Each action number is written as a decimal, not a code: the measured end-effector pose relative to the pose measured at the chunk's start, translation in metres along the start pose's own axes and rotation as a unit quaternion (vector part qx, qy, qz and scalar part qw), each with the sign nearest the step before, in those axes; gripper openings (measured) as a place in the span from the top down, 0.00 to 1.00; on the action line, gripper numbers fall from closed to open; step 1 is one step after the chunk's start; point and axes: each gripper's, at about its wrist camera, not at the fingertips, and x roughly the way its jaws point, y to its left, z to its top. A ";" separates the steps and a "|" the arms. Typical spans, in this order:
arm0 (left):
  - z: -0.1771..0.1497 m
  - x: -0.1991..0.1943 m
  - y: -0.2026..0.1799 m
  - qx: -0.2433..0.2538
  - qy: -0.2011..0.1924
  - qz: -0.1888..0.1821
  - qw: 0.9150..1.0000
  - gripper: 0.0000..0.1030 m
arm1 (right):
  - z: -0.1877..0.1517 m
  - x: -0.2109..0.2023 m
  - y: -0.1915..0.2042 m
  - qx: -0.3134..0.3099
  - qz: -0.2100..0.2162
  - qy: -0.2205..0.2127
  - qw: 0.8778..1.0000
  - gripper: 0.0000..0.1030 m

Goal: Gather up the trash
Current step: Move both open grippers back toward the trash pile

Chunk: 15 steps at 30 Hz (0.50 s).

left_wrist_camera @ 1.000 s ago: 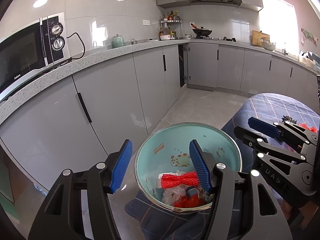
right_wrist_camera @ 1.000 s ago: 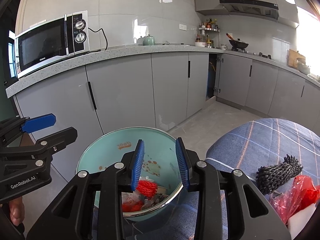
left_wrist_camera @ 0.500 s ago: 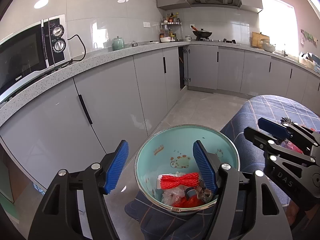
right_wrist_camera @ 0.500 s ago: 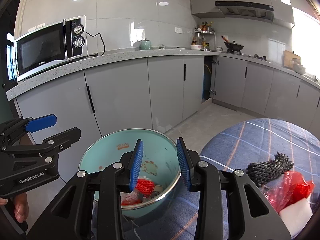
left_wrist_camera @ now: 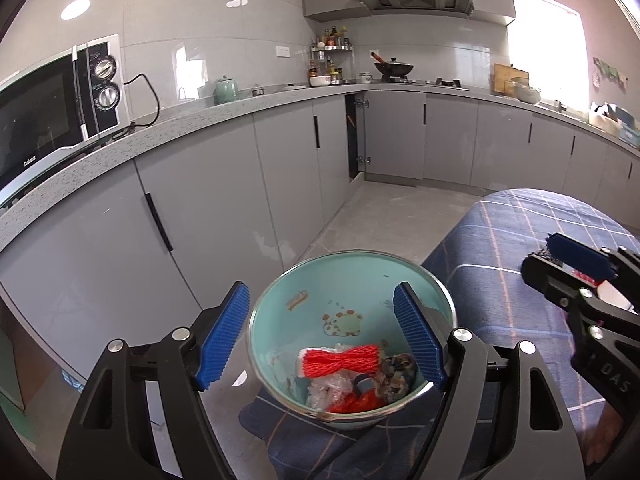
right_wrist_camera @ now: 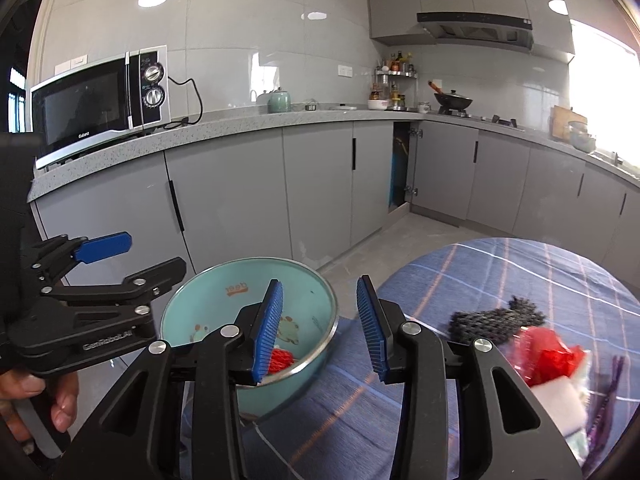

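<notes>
A teal bowl (left_wrist_camera: 352,292) with a steel rim stands at the table's edge and holds trash: a red string bundle (left_wrist_camera: 340,360), clear plastic and red bits. It also shows in the right wrist view (right_wrist_camera: 224,312). My left gripper (left_wrist_camera: 320,336) is open and empty, its pads straddling the bowl from above. My right gripper (right_wrist_camera: 320,328) is open and empty, over the bowl's right rim. A black mesh bundle (right_wrist_camera: 492,322), a red plastic wrapper (right_wrist_camera: 548,356) and a white piece (right_wrist_camera: 560,400) lie on the blue plaid cloth to its right.
The round table wears a blue plaid cloth (right_wrist_camera: 500,272). Grey kitchen cabinets (left_wrist_camera: 208,216) and a counter with a microwave (right_wrist_camera: 100,104) stand behind, across a strip of floor. The right gripper shows at the right of the left wrist view (left_wrist_camera: 580,280).
My right gripper has opened wider and swung right, away from the bowl's middle toward the trash on the cloth. My left gripper has drawn back a little and stays open over the bowl.
</notes>
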 end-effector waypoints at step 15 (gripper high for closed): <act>0.003 -0.017 -0.112 0.080 -0.015 -0.093 0.992 0.27 | -0.031 -0.100 -0.084 0.061 -0.124 -0.016 0.990 0.54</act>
